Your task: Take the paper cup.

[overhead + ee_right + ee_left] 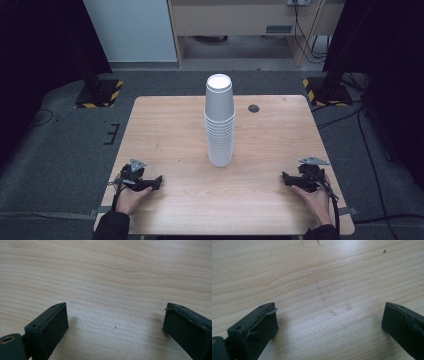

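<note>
The stack of white paper cups (pixel 219 120) stands upright mid-table, toward the far edge, well apart from both your hands. Your left gripper (pixel 156 182) rests near the table's (pixel 165 125) front left, jaws spread wide over bare wood, gripping nothing. Your right gripper (pixel 285 178) mirrors it at front right, jaws apart and empty.

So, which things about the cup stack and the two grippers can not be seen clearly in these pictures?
- Stack of white paper cups, high view: the exact count; the lower rims are too small and close together.
- Same stack: its far side, hidden by the cups themselves.
- Dark round spot on the table, high view: too small to identify.
- Left gripper and right gripper, high view: pads too small; both gripper views show jaws open over bare wood.
</note>
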`<state>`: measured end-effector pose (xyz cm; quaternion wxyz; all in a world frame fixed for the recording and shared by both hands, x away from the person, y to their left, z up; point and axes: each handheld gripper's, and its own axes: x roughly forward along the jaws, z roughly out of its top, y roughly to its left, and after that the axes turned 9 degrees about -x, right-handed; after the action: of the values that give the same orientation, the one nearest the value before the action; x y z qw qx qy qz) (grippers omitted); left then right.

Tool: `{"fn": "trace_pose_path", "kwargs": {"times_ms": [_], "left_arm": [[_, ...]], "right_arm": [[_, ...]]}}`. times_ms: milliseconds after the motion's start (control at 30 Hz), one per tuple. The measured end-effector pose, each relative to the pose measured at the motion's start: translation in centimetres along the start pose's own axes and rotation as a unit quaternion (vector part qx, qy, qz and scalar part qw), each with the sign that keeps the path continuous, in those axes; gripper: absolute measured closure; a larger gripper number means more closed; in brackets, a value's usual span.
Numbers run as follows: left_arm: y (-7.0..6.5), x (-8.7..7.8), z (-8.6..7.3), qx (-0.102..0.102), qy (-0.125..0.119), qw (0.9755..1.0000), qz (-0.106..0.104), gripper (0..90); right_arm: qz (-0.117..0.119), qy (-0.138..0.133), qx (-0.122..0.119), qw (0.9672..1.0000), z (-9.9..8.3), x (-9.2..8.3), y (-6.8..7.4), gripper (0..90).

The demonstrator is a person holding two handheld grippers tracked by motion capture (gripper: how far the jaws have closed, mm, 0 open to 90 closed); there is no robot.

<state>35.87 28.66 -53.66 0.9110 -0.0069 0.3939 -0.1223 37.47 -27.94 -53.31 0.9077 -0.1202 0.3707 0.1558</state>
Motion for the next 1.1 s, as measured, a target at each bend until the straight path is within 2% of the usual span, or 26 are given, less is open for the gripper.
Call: {"fn": "trace_pose_path", "kwargs": {"times_ms": [200, 367, 533, 600, 800, 1100], "left_arm": [[0.0, 0.0, 0.0, -0.003, -0.002, 1.0, 0.003, 1.2], [-0.1, 0.0, 0.0, -0.004, -0.002, 1.0, 0.005, 1.0], [-0.1, 0.0, 0.0, -0.004, -0.002, 1.0, 0.005, 1.0], [-0.1, 0.0, 0.0, -0.004, -0.002, 1.0, 0.005, 1.0], [-0.1, 0.0, 0.0, -0.004, -0.002, 1.0, 0.005, 0.9], [-0.1, 0.0, 0.0, -0.004, -0.002, 1.0, 0.004, 0.9]], "right_arm": [[0.0, -0.031, -0.013, 0.9994, 0.8, -0.9, 0.6, 5.5], [0.009, -0.059, -0.008, 0.9982, 1.6, -1.8, 0.9, 4.9], [0.02, -0.098, 0.006, 0.9949, 2.4, -3.1, 1.1, 5.6], [0.017, -0.11, 0.011, 0.9937, 2.8, -3.6, 1.2, 5.9], [0.025, -0.146, 0.013, 0.9889, 4.0, -5.1, 1.8, 6.3], [0.034, -0.21, 0.014, 0.977, 7.0, -7.9, 2.8, 6.7]]}}
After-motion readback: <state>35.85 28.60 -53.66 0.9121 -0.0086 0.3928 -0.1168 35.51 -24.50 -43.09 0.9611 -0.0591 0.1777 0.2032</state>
